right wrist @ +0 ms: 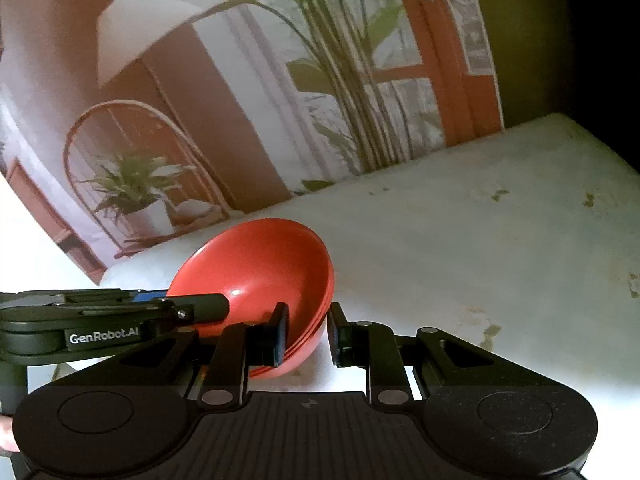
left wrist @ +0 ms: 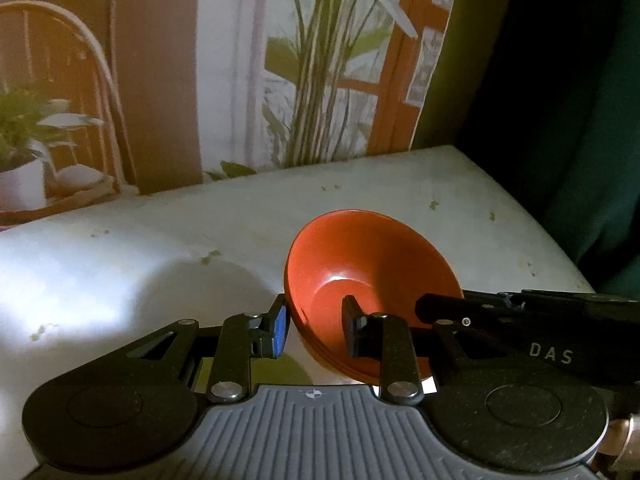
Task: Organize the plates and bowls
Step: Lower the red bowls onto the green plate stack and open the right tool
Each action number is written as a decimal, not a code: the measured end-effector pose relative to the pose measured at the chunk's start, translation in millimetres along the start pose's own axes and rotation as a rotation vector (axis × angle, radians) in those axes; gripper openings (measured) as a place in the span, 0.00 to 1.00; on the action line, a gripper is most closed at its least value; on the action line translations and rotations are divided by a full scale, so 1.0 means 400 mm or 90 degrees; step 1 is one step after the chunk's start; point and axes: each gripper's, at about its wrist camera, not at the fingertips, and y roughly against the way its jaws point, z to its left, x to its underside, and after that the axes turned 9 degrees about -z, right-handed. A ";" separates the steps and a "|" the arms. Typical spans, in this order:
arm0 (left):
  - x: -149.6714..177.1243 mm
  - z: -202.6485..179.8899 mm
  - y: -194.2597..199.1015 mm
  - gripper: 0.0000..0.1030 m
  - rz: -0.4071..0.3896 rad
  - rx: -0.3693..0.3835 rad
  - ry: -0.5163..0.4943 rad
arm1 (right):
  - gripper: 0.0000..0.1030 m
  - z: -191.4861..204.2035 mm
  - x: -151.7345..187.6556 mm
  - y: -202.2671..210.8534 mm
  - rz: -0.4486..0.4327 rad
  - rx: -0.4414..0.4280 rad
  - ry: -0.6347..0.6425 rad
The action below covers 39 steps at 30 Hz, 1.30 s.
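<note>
A stack of nested red bowls (left wrist: 368,276) sits tilted on the white table (left wrist: 160,248). My left gripper (left wrist: 316,326) straddles the stack's left rim, one finger inside the bowl and one outside, with a gap at the outer pad. My right gripper (right wrist: 306,332) straddles the right rim of the same stack (right wrist: 264,272), one finger inside and one outside, the outer finger a little apart from the wall. The right gripper's finger (left wrist: 480,304) shows in the left wrist view, and the left gripper's finger (right wrist: 200,304) shows in the right wrist view.
A printed backdrop (left wrist: 200,60) with plants and a chair stands along the table's far edge. The table's right edge (left wrist: 560,248) drops off to a dark area. The tabletop (right wrist: 480,240) has small stains.
</note>
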 end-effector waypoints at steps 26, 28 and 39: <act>0.140 0.167 0.168 0.29 -0.001 -0.079 0.058 | 0.20 0.244 0.116 -0.074 0.059 -0.076 0.089; 0.150 0.167 0.165 0.29 0.004 -0.079 0.063 | 0.20 0.244 0.122 -0.078 0.062 -0.074 0.093; 0.189 0.157 0.158 0.32 0.016 -0.083 0.057 | 0.21 0.243 0.156 -0.087 0.081 -0.063 0.107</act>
